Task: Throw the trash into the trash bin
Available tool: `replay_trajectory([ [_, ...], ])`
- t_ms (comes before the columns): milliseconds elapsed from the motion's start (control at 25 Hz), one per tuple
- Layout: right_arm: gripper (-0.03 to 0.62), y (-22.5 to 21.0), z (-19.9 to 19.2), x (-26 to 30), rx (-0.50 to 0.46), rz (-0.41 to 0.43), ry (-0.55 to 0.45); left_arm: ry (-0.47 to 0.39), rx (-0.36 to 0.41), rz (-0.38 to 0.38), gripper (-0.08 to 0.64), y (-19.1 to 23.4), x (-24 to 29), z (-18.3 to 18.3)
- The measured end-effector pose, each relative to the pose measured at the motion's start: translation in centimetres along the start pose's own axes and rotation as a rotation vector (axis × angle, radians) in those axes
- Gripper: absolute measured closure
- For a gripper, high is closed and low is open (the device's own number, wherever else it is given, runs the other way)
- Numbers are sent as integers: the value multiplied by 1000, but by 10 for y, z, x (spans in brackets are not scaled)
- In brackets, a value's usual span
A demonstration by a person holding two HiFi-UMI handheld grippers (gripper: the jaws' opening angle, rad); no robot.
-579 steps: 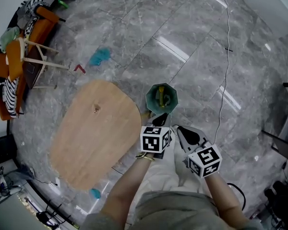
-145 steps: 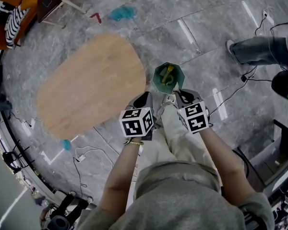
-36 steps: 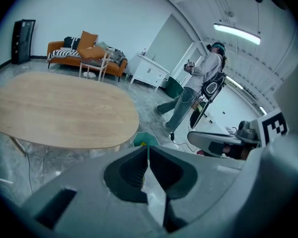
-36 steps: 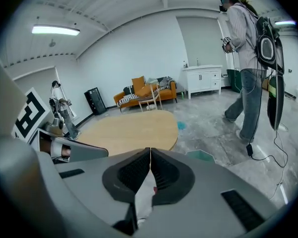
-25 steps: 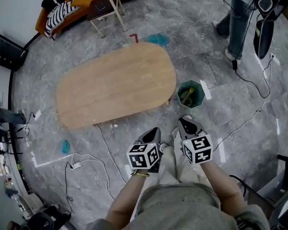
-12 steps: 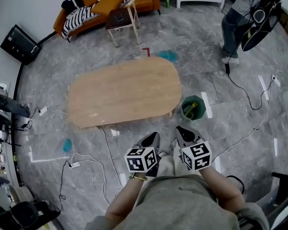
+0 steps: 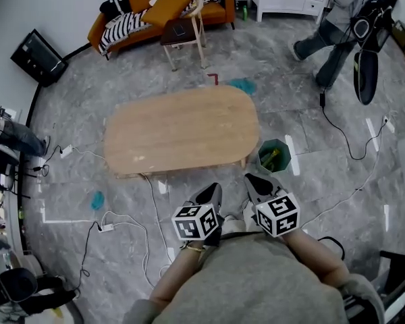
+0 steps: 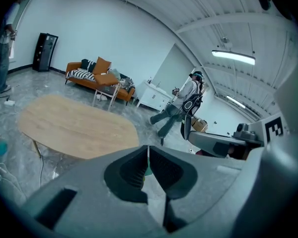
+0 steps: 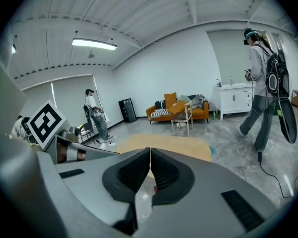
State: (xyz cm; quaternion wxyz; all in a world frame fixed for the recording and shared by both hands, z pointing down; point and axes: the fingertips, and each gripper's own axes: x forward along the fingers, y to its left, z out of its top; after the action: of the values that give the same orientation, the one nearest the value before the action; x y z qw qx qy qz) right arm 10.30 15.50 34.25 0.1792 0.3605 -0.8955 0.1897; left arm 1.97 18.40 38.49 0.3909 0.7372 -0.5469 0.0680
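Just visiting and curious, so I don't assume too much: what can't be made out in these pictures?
- Head view: what lies in the green bin, too small to name.
- Left gripper view: most of that bin, hidden behind the left tongs.
- Head view: the person with a backpack, cut off by the top edge.

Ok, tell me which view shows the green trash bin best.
The head view: the trash bin is whole from above, trash inside, beside the table's end. The left gripper view shows only a green sliver past its jaws; the right gripper view, none.
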Motion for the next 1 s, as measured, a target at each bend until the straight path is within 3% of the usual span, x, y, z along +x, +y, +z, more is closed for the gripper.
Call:
replay_trajectory([
  [480,581,29,24,0,-54,75,-58,-110,-26,61,549,18,-35,23],
  [1000,584,32,17,3,-61,105,-48,-133,-37,84,549,20,-41,20],
])
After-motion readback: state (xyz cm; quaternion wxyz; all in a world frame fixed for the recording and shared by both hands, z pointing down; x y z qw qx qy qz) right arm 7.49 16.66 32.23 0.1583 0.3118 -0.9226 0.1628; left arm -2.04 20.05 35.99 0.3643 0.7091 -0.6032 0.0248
